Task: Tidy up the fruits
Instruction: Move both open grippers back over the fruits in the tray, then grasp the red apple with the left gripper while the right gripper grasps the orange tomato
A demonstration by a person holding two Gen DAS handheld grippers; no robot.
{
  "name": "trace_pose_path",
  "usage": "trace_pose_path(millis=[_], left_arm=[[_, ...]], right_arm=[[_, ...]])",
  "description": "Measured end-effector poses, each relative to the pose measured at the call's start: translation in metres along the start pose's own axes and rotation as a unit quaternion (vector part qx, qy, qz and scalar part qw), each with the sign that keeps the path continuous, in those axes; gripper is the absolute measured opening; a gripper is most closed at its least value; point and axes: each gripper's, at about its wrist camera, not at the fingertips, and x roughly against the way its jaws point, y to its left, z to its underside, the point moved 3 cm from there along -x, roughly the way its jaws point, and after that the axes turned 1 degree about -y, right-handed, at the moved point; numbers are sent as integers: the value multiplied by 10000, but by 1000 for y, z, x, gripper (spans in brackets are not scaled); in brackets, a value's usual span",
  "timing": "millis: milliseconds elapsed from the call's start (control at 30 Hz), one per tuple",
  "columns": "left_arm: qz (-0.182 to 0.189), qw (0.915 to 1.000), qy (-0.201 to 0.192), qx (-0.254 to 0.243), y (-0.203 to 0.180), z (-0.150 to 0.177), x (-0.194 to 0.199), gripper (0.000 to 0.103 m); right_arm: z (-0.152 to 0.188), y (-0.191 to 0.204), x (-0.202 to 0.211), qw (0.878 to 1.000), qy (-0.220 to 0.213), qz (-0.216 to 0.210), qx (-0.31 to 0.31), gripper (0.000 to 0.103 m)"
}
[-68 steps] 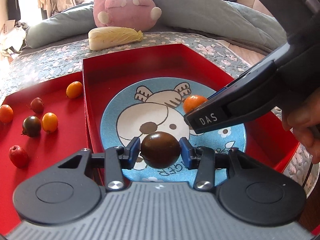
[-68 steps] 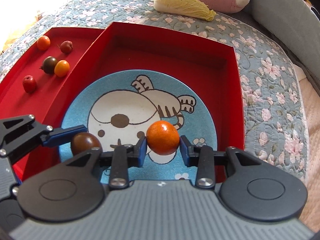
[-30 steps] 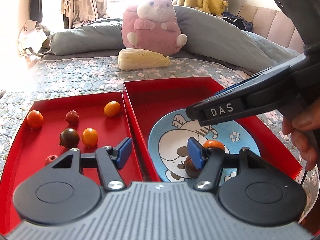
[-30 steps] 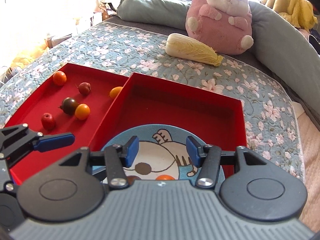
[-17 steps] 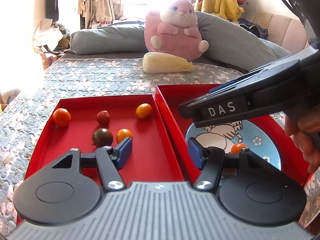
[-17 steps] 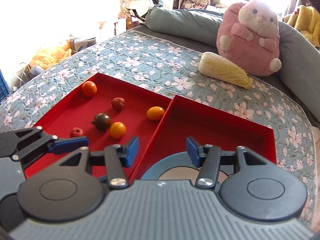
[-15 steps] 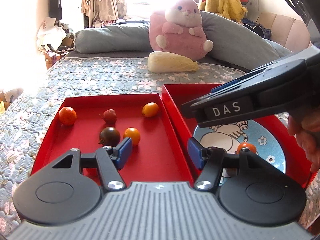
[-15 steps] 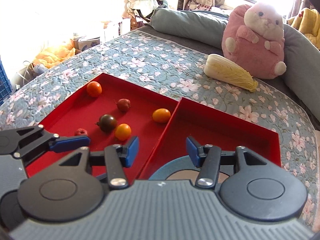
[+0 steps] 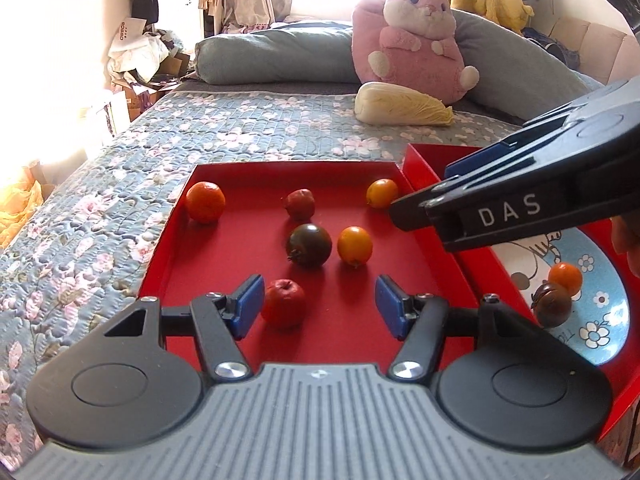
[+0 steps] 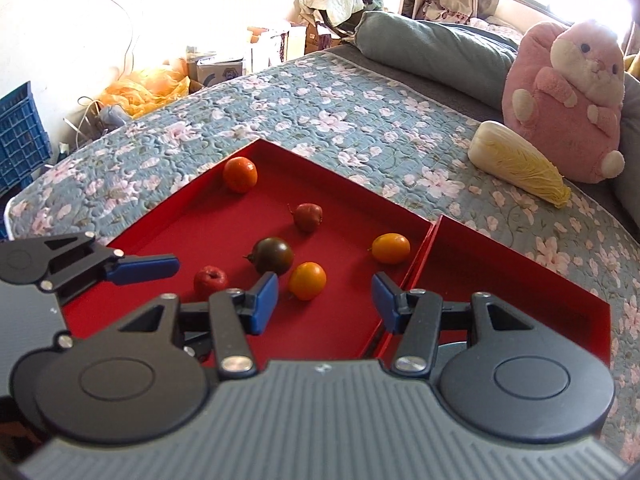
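A red tray (image 9: 224,256) holds several small fruits: a small red apple-like fruit (image 9: 284,308), a dark tomato (image 9: 309,245), a yellow-orange tomato (image 9: 354,245), a dark red fruit (image 9: 299,204), an orange fruit (image 9: 205,207) and another yellow one (image 9: 382,193). My left gripper (image 9: 319,306) is open and empty, with the red fruit just inside its left finger. My right gripper (image 10: 324,301) is open and empty above the tray near the yellow-orange tomato (image 10: 307,280). A blue cartoon plate (image 9: 600,320) in the right red box (image 10: 520,280) holds an orange fruit (image 9: 565,278) and a dark tomato (image 9: 553,309).
The trays lie on a floral quilt (image 9: 240,132). A cabbage (image 9: 400,105) and a pink plush toy (image 9: 412,40) sit behind them by grey pillows. The right gripper's body (image 9: 532,204) hangs over the boundary between the boxes in the left wrist view.
Both grippers let go of their fruits on the plate, opened, and moved left from the plate over the tray of loose fruits.
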Motion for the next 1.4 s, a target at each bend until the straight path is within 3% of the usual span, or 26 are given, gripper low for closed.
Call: trace_pose_path(millis=[267,433,767,867,1033,1133,1267,1400], left_arm=[[-129,9994,303,-128,13,13,-20,69],[-217,9985,495,41,22,15,-36,70],[-135,9979,630,75,19,7,-53,66],[-80,9978,661,78,17,5,-58,63],[-135,9974,702,89,20,6,-66,62],[-129,9975,689,123,22,3,-69,56],[-65,9978,658,97,19,3,-68,40],[-36,9979,638,140,19,3,-67,38]], right_arm=[[-2,11,-28,9992,326,-173,179,55],[2,18,-40,9973,517,-324,397,54],[1,4,-66,9970,716,-249,148,53],[0,1,-76,9962,819,-295,68,48],[-2,3,-89,9950,919,-364,142,47],[-2,4,-94,9941,989,-416,158,39],[-3,4,-97,9939,1016,-404,133,36],[-3,5,-99,9938,1042,-366,155,35]])
